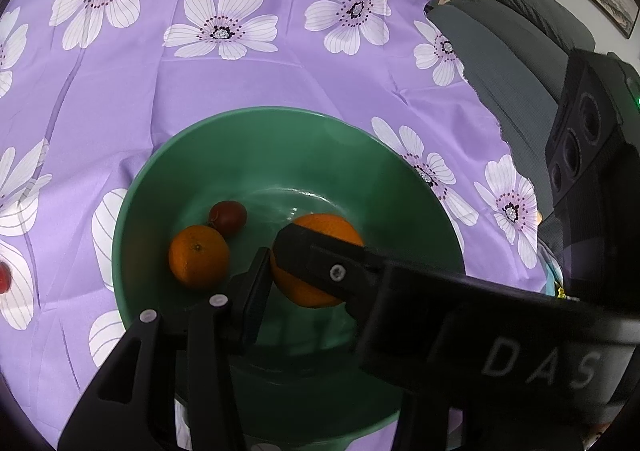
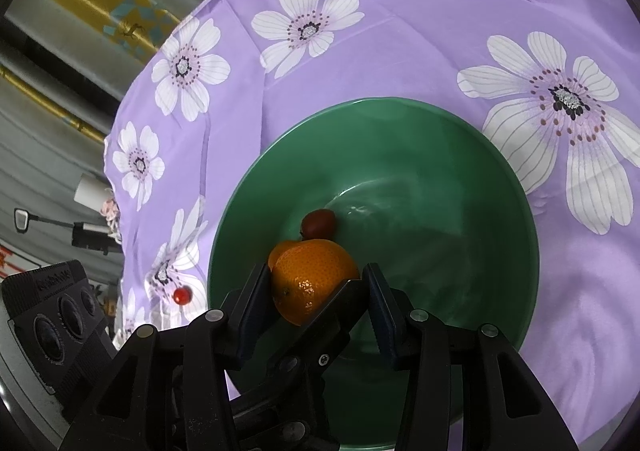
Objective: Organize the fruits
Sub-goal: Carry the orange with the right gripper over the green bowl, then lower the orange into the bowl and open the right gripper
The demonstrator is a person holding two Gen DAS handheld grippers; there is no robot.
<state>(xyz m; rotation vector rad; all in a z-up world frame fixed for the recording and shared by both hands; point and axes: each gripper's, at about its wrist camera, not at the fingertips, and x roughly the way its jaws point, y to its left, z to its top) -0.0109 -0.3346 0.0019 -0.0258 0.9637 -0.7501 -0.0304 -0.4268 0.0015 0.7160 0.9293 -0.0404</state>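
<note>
Orange [image 2: 308, 275] held low inside the green bowl [image 1: 280, 155] on the purple flowered counter cloth [image 1: 240, 83], the left gripper [image 1: 276, 263] fingers clamped on it. The right gripper [image 2: 316, 283] fingers straddle it, one touching, one clear. Another orange [image 1: 198, 261] and a dark red fruit [image 1: 228, 215] lie beside it.

Both grippers crowd the near half of the green bowl [image 1: 132, 211]. An orange [image 1: 316, 263] sits between them, blocking direct passage. Left of the left gripper [image 1: 272, 267], a second orange [image 1: 199, 256] and dark red fruit [image 1: 228, 215] obstruct. Ahead, the far bowl floor and purple tablecloth [image 1: 248, 83] lie open.
</note>
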